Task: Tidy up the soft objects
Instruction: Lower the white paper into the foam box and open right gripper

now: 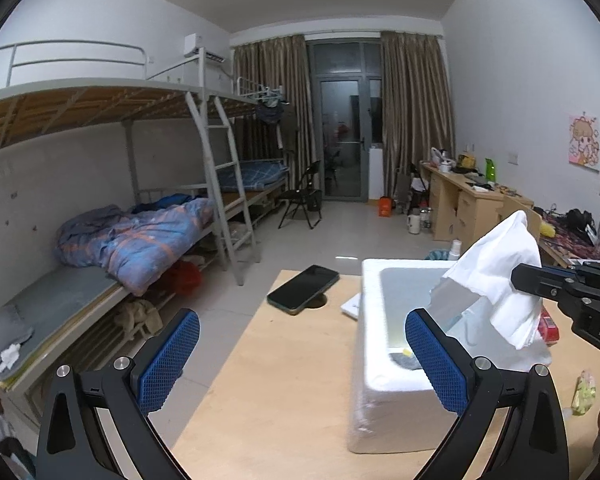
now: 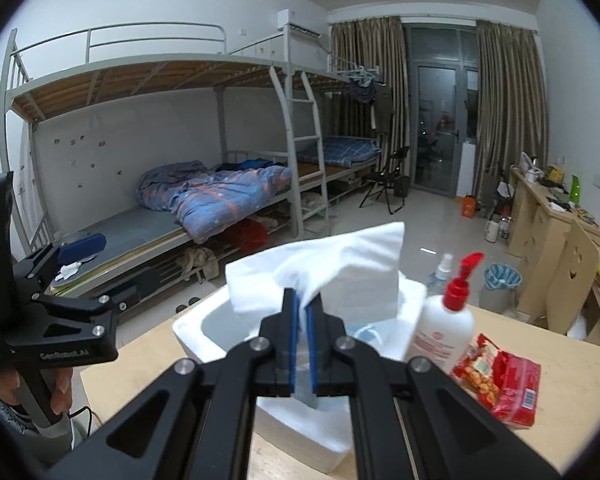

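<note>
Two grippers are seen above a light wooden table. The left gripper is spread wide with nothing between its pads. The right gripper is clamped on a white tissue pack, held over the white foam box near the table's far edge. Beside the box a lotion bottle and a red snack bag are set; a phone overhangs the far edge. Beyond, bunk beds and curtains are visible.

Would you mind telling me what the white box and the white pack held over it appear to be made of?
White box: probably foam, matte, with thick, rounded, faintly grainy walls. White pack: soft tissue paper in clear, glossy film, going by its creases and shine; the right tool pinches it.
</note>
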